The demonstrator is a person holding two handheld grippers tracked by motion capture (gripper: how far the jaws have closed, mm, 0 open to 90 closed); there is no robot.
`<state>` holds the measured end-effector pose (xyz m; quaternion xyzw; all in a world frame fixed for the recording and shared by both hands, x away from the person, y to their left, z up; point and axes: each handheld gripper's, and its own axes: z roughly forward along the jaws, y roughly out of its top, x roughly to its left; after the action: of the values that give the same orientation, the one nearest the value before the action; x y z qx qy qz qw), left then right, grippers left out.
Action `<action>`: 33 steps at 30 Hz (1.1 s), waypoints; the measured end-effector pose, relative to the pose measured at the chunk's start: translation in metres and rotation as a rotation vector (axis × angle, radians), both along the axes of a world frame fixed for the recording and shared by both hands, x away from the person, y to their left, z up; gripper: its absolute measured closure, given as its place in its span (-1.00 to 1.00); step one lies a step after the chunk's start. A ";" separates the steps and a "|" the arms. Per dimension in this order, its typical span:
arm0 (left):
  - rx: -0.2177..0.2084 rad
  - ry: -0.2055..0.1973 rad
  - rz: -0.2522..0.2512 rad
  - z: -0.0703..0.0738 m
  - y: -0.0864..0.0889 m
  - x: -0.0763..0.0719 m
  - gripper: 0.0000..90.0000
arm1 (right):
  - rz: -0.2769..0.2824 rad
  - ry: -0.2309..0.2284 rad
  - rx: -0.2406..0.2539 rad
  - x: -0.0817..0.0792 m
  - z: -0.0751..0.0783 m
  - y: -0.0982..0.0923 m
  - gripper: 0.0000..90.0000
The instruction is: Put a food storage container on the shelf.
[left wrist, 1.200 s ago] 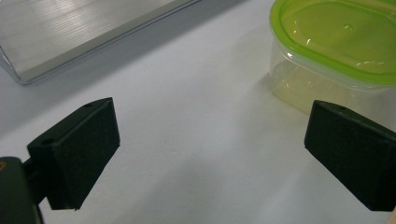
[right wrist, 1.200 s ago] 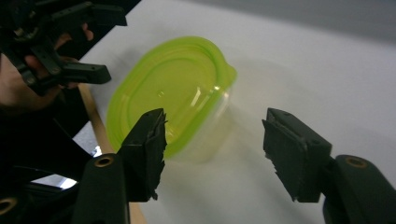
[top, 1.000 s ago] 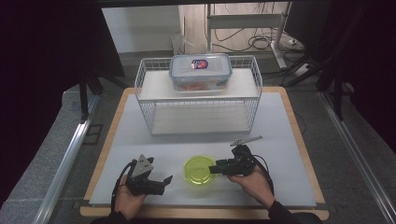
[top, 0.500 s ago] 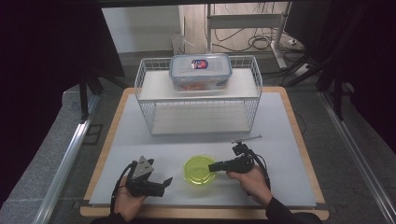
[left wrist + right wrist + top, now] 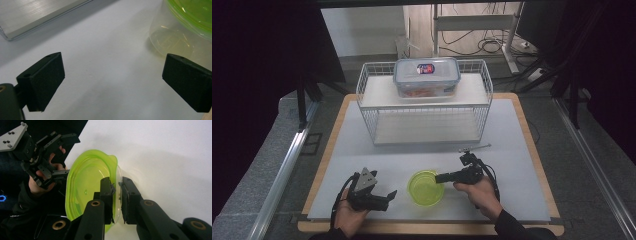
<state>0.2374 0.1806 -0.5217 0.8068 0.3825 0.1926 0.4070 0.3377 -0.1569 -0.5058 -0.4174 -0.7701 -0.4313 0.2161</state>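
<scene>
As the right claw [image 5: 116,186] reached the near middle of the worktop [image 5: 522,150], its jaws had just been closing, with the rim of the green-lidded clear container [image 5: 426,187] between them. A second before, in the high view, that claw stood just beside the container's right side with jaws wider; now they pinched in from that side. In the right gripper view the two black pads stood nearly together, one over the lime lid and one outside the clear wall, so they appeared to press on the rim. This probably meant that a grip was being secured and that lifting was the next step, though the container sat on the worktop, not yet raised.

The left claw [image 5: 382,197] rested low at the container's left, jaws wide apart and holding nothing; the container [image 5: 185,27] lay just ahead of one pad. Behind, a wire rack [image 5: 424,112] carried a lidded food box [image 5: 427,75] on its top shelf.
</scene>
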 end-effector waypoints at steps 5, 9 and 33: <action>0.003 -0.004 0.001 0.000 0.000 0.000 -0.90 | 0.011 -0.026 0.006 -0.004 0.005 0.002 0.81; 0.003 -0.005 0.002 0.000 0.000 0.000 -0.90 | 0.012 -0.050 0.020 -0.004 0.011 0.001 0.81; -0.003 -0.004 0.008 -0.001 0.001 0.001 -0.91 | -0.078 -0.122 0.094 0.010 0.063 -0.022 0.81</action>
<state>0.2381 0.1815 -0.5223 0.8043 0.3851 0.1951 0.4084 0.3475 -0.1784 -0.4427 -0.4095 -0.7437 -0.4998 0.1712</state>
